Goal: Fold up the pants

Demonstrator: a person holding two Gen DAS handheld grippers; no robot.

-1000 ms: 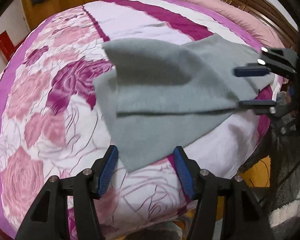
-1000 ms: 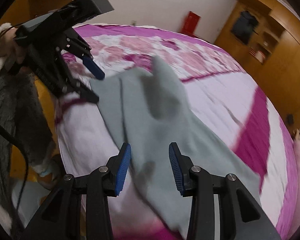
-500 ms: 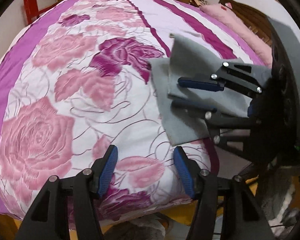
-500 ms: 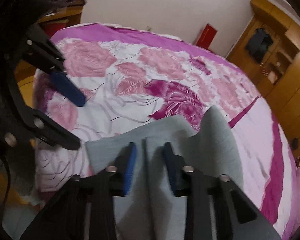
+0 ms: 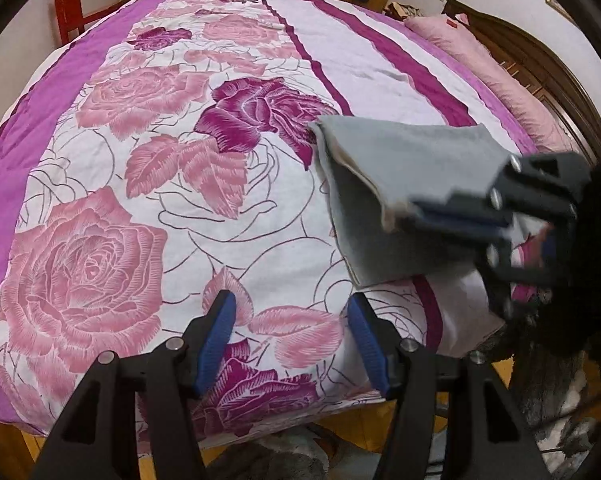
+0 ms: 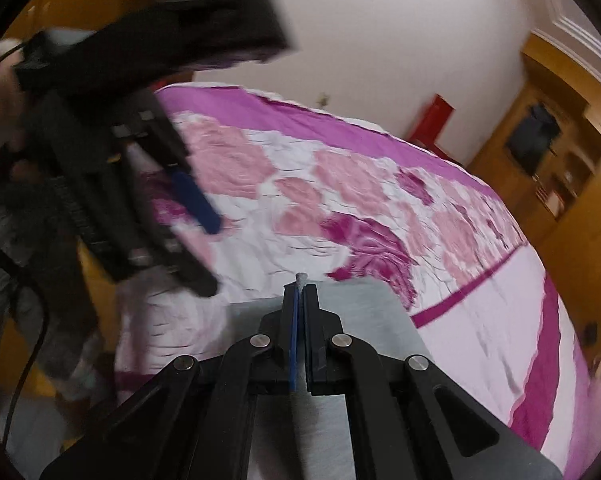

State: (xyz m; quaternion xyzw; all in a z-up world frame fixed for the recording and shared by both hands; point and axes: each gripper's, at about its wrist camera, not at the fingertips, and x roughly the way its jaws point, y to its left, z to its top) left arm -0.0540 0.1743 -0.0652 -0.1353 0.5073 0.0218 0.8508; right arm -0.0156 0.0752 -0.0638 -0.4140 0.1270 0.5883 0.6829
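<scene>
The grey pants (image 5: 400, 168) lie folded on the flowered bedspread (image 5: 100, 240) near its right front corner. My right gripper (image 5: 416, 212) is shut on their near edge and holds that layer a little off the bed; in the right wrist view a tuft of grey cloth sticks out between its closed fingertips (image 6: 300, 286), with the pants (image 6: 372, 312) spread beneath. My left gripper (image 5: 290, 300) is open above bare bedspread, left of the pants, with nothing between its blue pads. The right wrist view shows it blurred at upper left (image 6: 208, 252).
The bed's front edge runs just below my left gripper, with yellow floor and a grey furry rug (image 5: 548, 408) beyond. A pink pillow (image 5: 480, 52) and wooden headboard (image 5: 548, 68) are at far right. A red chair (image 5: 66, 4) and wooden cabinets (image 6: 560, 168) stand by the walls.
My right gripper has closed on the pants' edge, its jaws narrowing from wide apart to together. My left gripper has swung left off the pants to bare bedspread.
</scene>
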